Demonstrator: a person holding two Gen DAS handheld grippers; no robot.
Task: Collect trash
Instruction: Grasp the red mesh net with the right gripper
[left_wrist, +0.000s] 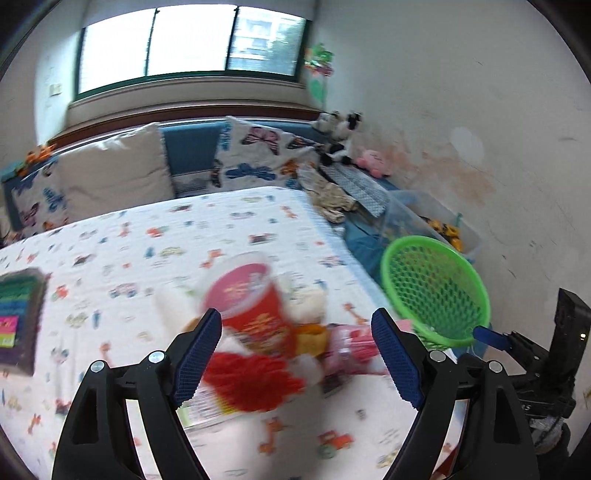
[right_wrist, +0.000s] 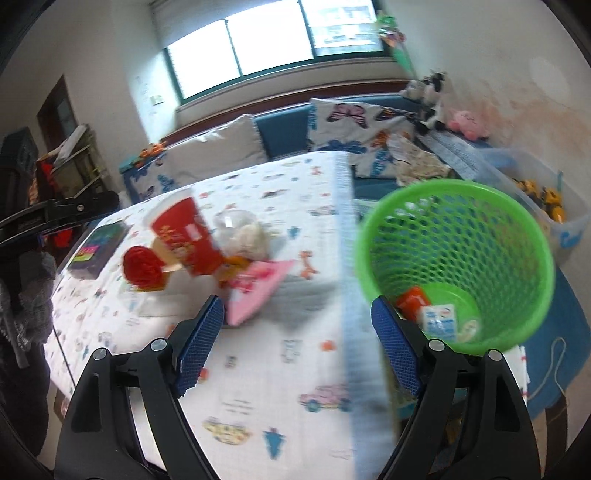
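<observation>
A pile of trash lies on the cloth-covered table (left_wrist: 184, 236): a red paper cup (left_wrist: 255, 302) on its side, a red crumpled wad (left_wrist: 251, 380), a pink packet (left_wrist: 351, 343) and white tissue. My left gripper (left_wrist: 295, 317) hangs open just short of the cup, with nothing pinched. My right gripper (right_wrist: 298, 302) is open and empty over the table's right edge. The cup (right_wrist: 184, 236), wad (right_wrist: 142, 267) and packet (right_wrist: 258, 284) lie to its left. A green mesh basket (right_wrist: 461, 236) stands tilted at its right and holds an orange carton (right_wrist: 412, 301) and a white-blue carton (right_wrist: 439, 321).
The basket (left_wrist: 443, 295) sits off the table's right edge, with a blue fingertip (left_wrist: 489, 338) of the right gripper by its rim. A dark box with coloured strips (right_wrist: 98, 247) lies at the table's left. Cushions line the sofa behind. A clear bin of yellow toys (right_wrist: 546, 199) stands by the wall.
</observation>
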